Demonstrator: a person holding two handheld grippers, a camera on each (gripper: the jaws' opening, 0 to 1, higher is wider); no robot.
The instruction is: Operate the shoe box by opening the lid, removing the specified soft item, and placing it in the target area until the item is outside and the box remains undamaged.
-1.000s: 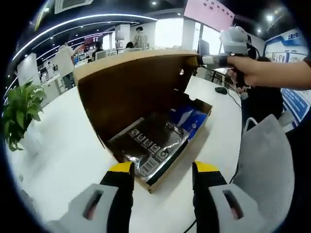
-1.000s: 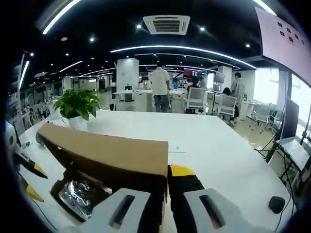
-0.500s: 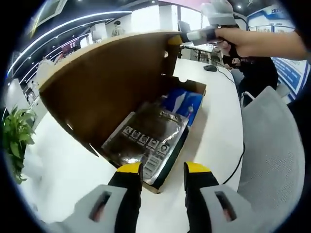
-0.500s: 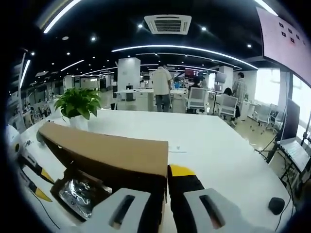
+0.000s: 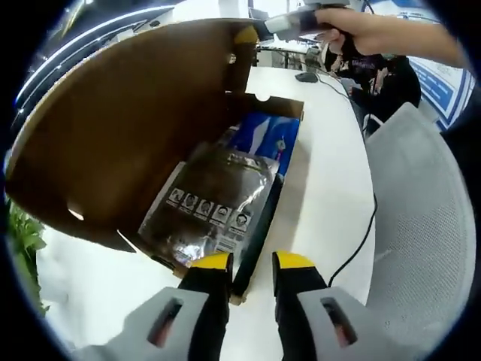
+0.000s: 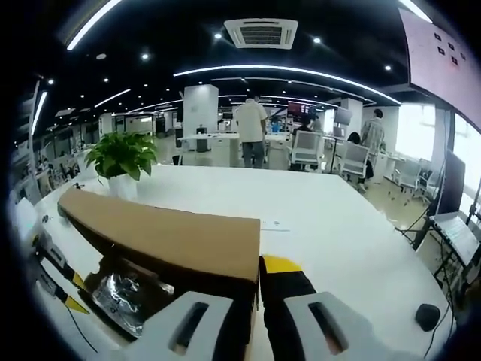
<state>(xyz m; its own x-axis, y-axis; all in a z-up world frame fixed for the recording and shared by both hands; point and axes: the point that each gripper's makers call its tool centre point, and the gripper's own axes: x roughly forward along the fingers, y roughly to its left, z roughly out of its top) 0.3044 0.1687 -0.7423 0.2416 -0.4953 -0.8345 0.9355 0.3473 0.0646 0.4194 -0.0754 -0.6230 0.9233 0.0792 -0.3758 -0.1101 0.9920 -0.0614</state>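
Note:
The cardboard shoe box (image 5: 259,226) lies on the white table with its brown lid (image 5: 135,113) raised. My right gripper (image 6: 255,272) is shut on the lid's free edge (image 6: 225,252) and holds it up; it also shows at the lid's top corner (image 5: 289,22). Inside lie a shiny dark plastic package (image 5: 210,199) and a blue packet (image 5: 267,139) behind it. My left gripper (image 5: 252,263) is open with a narrow gap, its yellow tips astride the box's near wall. The package (image 6: 131,297) glints under the lid in the right gripper view.
A grey chair (image 5: 413,210) stands close on the right of the box, with a black cable (image 5: 359,237) trailing off the table. A potted plant (image 6: 120,158) and a mouse (image 6: 426,316) sit on the white table (image 6: 338,226). People (image 6: 250,135) stand far behind.
My left gripper has moved in toward the box's near wall, and its jaws have drawn closer together. The right gripper still holds the lid up, hardly moved.

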